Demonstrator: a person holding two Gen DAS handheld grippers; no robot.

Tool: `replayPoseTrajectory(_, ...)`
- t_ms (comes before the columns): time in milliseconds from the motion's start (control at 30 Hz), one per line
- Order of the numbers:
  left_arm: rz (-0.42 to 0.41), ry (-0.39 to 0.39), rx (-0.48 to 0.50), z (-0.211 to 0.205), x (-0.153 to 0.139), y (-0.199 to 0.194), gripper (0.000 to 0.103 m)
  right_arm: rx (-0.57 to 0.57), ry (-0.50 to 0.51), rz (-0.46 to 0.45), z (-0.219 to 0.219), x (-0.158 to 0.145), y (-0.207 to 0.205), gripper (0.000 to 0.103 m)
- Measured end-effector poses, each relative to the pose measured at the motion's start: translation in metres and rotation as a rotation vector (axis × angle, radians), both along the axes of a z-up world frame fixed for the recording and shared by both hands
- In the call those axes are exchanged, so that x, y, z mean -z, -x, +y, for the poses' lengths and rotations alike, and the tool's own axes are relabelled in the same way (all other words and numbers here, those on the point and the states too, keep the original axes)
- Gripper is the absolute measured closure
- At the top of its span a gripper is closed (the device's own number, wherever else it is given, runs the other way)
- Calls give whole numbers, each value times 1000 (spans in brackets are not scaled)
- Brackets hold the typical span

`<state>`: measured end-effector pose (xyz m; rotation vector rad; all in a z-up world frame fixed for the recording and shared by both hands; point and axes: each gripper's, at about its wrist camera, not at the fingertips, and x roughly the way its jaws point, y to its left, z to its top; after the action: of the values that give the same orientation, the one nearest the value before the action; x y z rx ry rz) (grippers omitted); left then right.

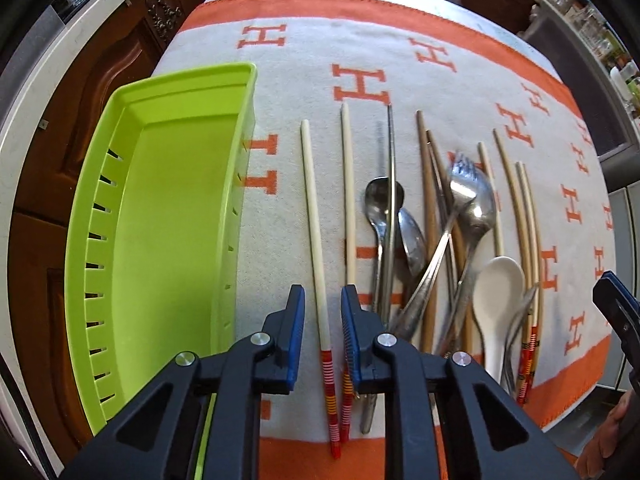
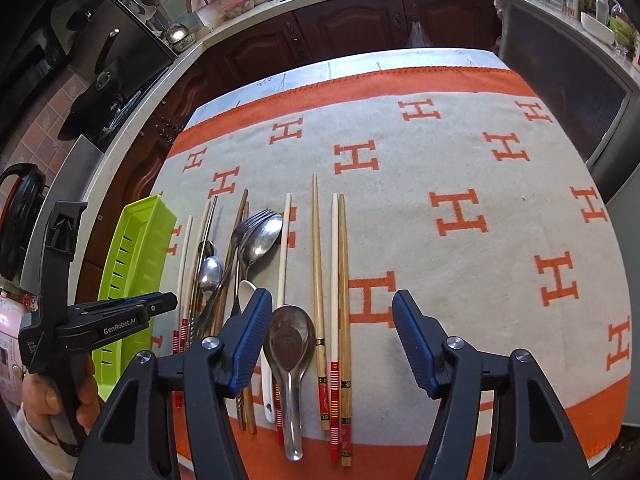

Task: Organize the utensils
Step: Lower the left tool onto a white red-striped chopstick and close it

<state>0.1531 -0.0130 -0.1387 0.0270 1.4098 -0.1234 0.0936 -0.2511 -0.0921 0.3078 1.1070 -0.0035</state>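
Note:
A lime-green slotted tray (image 1: 160, 200) lies empty on the left of the cloth. Beside it runs an ivory chopstick (image 1: 314, 220) with a red striped end. My left gripper (image 1: 322, 304) points down over it, jaws narrow, the stick between the pads with a gap on each side. Further right lie another ivory chopstick (image 1: 348, 200), a heap of metal spoons and forks (image 1: 468, 204) and a white ceramic spoon (image 1: 498, 292). My right gripper (image 2: 332, 308) stands wide open over a metal soup spoon (image 2: 290, 340) and bamboo chopsticks (image 2: 317, 272), touching none.
A white cloth (image 2: 480, 160) with orange H marks and an orange border covers the table. A person's hand (image 2: 40, 396) holds the left gripper's handle at the left edge. Dark wooden cabinets and a cluttered kitchen counter stand beyond the table's far edge.

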Motion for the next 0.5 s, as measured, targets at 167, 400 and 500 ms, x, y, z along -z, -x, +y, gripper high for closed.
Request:
replayPoseTrajectory(167,28,-29,2,-5,18,-8,88,10,-11,25,-4,11,-5,39)
replayPoseTrajectory(400,17,-19,-15,-5,23,-11,86,33,-42,69,-15,26,-16,48)
replayPoseTrajectory(500,5,-23,-11,-5,21,-13,86,36,-58,101,-18,37,-21,56)
